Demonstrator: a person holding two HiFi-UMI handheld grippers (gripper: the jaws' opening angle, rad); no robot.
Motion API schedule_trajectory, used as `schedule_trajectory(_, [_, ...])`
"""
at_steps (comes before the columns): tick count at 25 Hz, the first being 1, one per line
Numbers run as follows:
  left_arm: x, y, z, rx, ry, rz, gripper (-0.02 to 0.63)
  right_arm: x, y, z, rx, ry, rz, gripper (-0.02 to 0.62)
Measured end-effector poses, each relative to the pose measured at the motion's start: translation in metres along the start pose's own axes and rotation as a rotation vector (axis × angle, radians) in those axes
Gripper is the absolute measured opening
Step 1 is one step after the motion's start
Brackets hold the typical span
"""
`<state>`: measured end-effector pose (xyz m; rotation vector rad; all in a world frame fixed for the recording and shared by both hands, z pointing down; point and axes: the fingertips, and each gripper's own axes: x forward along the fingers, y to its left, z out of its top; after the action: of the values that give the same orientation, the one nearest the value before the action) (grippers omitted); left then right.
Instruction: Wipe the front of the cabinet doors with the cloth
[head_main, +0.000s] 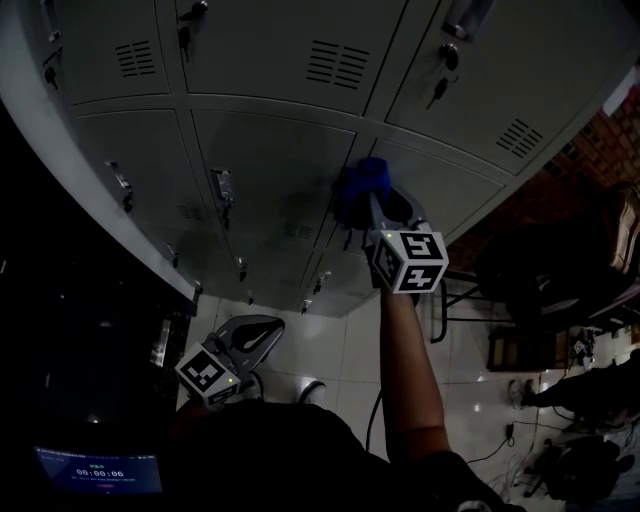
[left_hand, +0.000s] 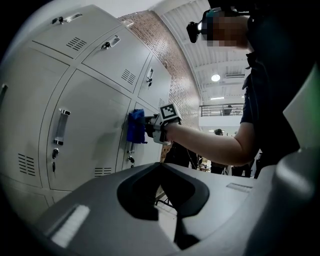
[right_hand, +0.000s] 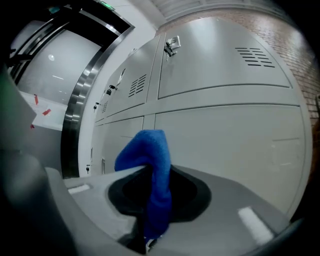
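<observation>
A blue cloth (head_main: 362, 190) is pressed against a grey cabinet door (head_main: 270, 170) near the seam between two doors. My right gripper (head_main: 378, 212) is shut on it, arm stretched toward the lockers. In the right gripper view the cloth (right_hand: 152, 180) is folded over and pinched between the jaws, with the door (right_hand: 230, 140) just ahead. My left gripper (head_main: 258, 338) hangs low near the floor, away from the doors, jaws closed and empty. The left gripper view shows the cloth (left_hand: 135, 126) on the door from the side.
The lockers carry handles (head_main: 223, 186), key locks (head_main: 440, 88) and vent slots (head_main: 336, 64). A dark pillar with a small screen (head_main: 97, 468) stands at left. Chairs and cables (head_main: 520, 300) lie on the tiled floor at right.
</observation>
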<state>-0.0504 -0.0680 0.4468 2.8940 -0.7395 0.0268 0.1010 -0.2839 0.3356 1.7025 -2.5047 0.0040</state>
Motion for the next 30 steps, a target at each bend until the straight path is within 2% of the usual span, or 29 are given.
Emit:
schedule_trajectory(5, [0.007, -0.002, -0.001, 0.001, -0.001, -0.016, 0.000, -0.010, -0.018, -0.004, 0.010, 0.003, -0.037, 0.067])
schedule_trajectory(14, [0.017, -0.008, -0.001, -0.001, 0.017, -0.035, 0.000, -0.048, -0.083, -0.015, 0.036, 0.002, -0.150, 0.067])
schedule_trajectory(30, [0.026, -0.024, -0.004, 0.014, 0.027, -0.072, 0.000, -0.102, -0.171, -0.029, 0.056, 0.014, -0.336, 0.067])
